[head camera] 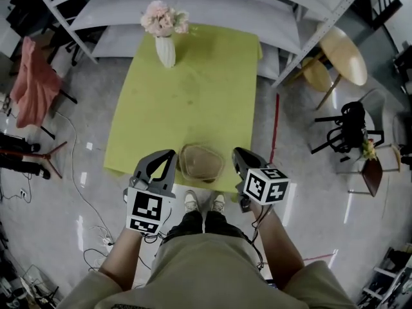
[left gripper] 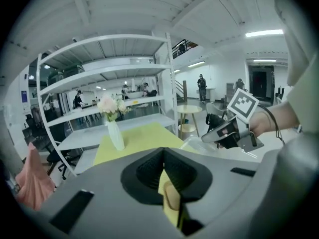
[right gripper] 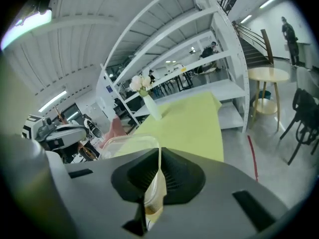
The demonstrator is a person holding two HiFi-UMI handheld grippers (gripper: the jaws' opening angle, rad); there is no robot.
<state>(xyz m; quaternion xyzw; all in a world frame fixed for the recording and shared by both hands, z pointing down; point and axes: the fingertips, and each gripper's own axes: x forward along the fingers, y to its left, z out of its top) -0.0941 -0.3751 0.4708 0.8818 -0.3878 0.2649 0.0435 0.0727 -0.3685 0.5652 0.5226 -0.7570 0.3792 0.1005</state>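
Note:
A clear plastic container (head camera: 201, 163) with something brown inside sits at the near edge of the yellow-green table (head camera: 193, 95). My left gripper (head camera: 170, 157) hovers just left of it and my right gripper (head camera: 237, 154) just right of it. In the left gripper view the jaws meet, and the container (left gripper: 195, 142) lies ahead to the right, with my right gripper (left gripper: 209, 136) beyond it. The right gripper view also shows shut jaws, with the container (right gripper: 127, 144) ahead to the left. Nothing is clearly pinched by either. A white vase of pink flowers (head camera: 165, 34) stands at the table's far end.
White shelving (head camera: 193, 5) runs behind the table, its frame slanting down at the right. A round wooden table (head camera: 344, 53) and a black chair (head camera: 347, 131) stand to the right. A pink cloth (head camera: 32, 82) hangs at the left, with cables on the floor. The person's shoes (head camera: 205, 202) are under the table's near edge.

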